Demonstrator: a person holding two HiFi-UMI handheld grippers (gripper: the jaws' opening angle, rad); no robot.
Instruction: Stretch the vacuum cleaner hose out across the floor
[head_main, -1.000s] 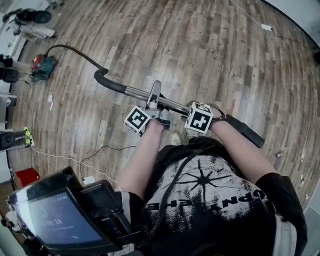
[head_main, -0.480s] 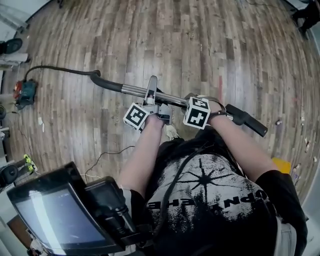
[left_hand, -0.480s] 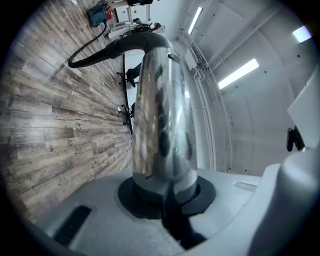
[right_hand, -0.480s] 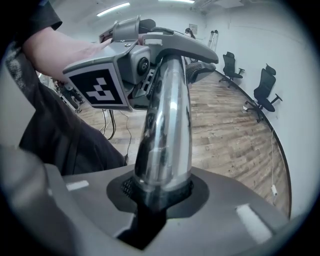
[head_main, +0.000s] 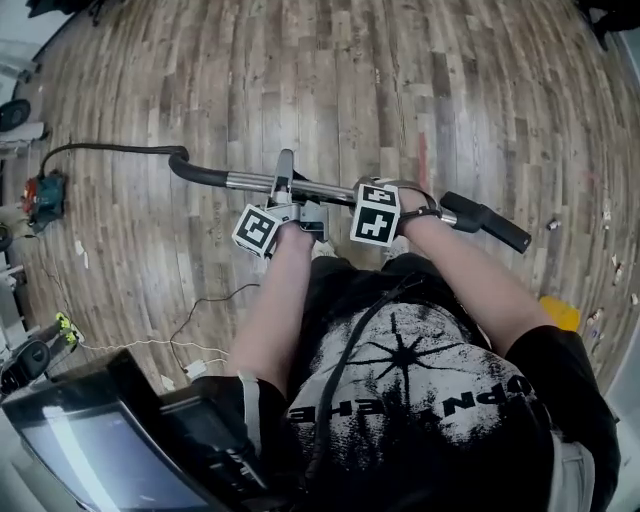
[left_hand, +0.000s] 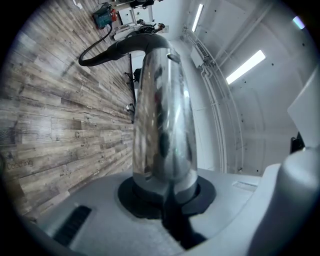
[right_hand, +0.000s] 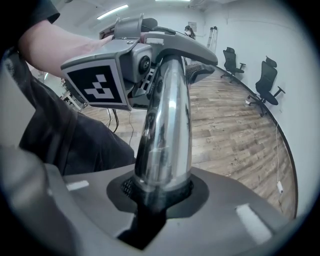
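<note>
In the head view the vacuum's chrome wand (head_main: 330, 190) lies across in front of the person. A black bent handle (head_main: 190, 166) is at its left end and a black end piece (head_main: 490, 222) at its right. The thin black hose (head_main: 110, 149) runs left from the handle to the teal and red vacuum body (head_main: 45, 192). My left gripper (head_main: 284, 178) is shut on the wand (left_hand: 162, 115) near the handle. My right gripper (head_main: 385, 192) is shut on the wand (right_hand: 165, 130) farther right. Its jaws have just been closing a little, with the wand between them.
A white cable (head_main: 130, 345) and a black cable (head_main: 210, 300) lie on the wood floor at the lower left. A screen device (head_main: 100, 450) hangs at the person's left side. A yellow item (head_main: 560, 312) lies at the right. Office chairs (right_hand: 265, 80) stand by the far wall.
Both grippers have carried the wand along. It now lies more level in the head view. The hose runs straighter and longer toward the vacuum body, which sits nearer the left edge.
</note>
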